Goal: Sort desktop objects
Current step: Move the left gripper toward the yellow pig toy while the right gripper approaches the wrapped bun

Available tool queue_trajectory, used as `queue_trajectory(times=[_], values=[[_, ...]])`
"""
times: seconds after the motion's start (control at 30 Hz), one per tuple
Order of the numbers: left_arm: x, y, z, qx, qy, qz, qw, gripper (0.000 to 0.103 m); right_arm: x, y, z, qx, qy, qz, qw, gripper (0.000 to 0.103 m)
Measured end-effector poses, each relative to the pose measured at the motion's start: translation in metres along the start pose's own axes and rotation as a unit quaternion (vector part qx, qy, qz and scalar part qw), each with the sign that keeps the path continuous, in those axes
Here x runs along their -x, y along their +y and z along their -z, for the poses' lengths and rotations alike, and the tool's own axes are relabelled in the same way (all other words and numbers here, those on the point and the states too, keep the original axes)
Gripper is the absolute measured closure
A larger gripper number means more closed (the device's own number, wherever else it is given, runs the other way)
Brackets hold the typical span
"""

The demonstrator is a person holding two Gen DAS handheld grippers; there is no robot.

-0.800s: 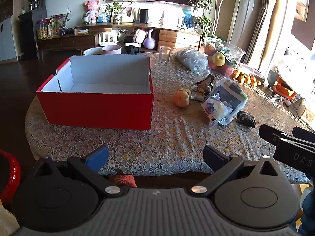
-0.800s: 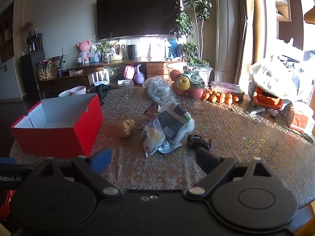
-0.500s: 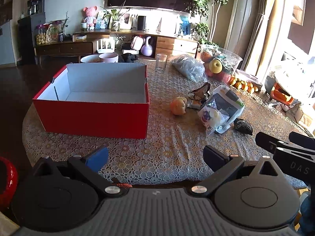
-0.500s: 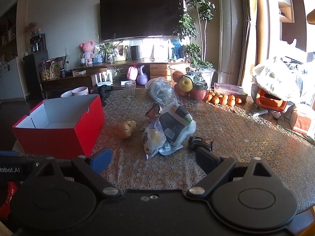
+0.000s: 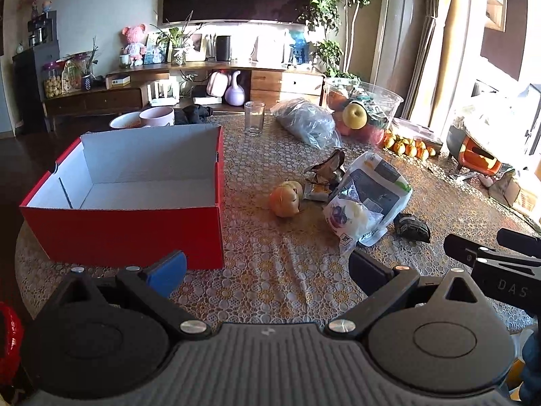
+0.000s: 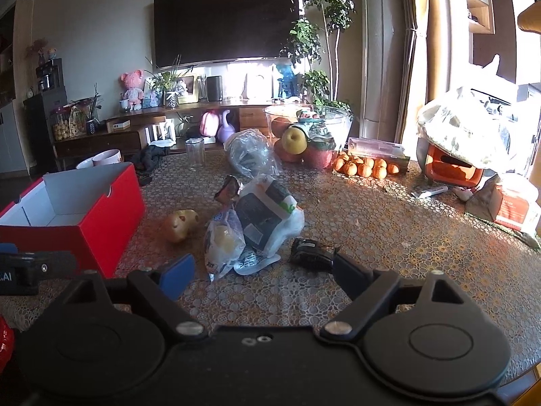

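Note:
An empty red box [image 5: 128, 226] [image 6: 111, 216] with a white inside stands at the table's left. To its right lie a yellow pig toy [image 5: 285, 199] [image 6: 181, 225], a crumpled foil wrapper [image 5: 324, 172] [image 6: 228, 187], a large white and dark bag [image 5: 378, 189] [image 6: 267, 213], a small clear bag with something yellow [image 5: 351, 218] [image 6: 223, 240], and a small black object [image 5: 412, 228] [image 6: 309, 253]. My left gripper [image 5: 267, 272] hovers open over the near table edge, nothing between its fingers. My right gripper [image 6: 262, 277] is open too, just short of the bags.
Farther back stand a drinking glass [image 5: 254, 117], a grey plastic bag [image 5: 306, 125], a clear bowl of fruit [image 5: 363, 108] and a row of tangerines [image 5: 407, 147]. An orange container [image 6: 451, 167] and boxes crowd the right side. The lace tablecloth [image 5: 280, 270] has bare room between grippers and objects.
Both grippers have moved forward over the table toward the objects, which now look larger and nearer. Both stayed open.

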State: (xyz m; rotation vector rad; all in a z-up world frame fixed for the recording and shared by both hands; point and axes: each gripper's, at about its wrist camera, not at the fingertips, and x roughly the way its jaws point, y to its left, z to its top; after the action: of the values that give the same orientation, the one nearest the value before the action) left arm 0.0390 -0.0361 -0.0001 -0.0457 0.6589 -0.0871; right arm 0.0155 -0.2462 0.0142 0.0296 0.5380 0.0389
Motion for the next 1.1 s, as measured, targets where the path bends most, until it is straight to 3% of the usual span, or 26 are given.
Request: queue_trajectory(times=[0.13,0.7,1.1], values=[[-0.014,-0.002,-0.011,0.002,-0.006,-0.006,1.0000,0.000,-0.010,-0.003,-0.001,0.006,0.006,0.001,1.000,0.016],[-0.083,-0.017,-0.049,-0.014,-0.006,0.032,0.9994,0.001,-0.056,0.006,-0.003,0.046,0.025,-0.025,0.998,0.024],[-0.138,-0.021,-0.064,-0.021,0.011,0.047,0.9986,0.001,-0.093,0.017,-0.006,0.070,0.037,-0.040,0.996,0.025]])
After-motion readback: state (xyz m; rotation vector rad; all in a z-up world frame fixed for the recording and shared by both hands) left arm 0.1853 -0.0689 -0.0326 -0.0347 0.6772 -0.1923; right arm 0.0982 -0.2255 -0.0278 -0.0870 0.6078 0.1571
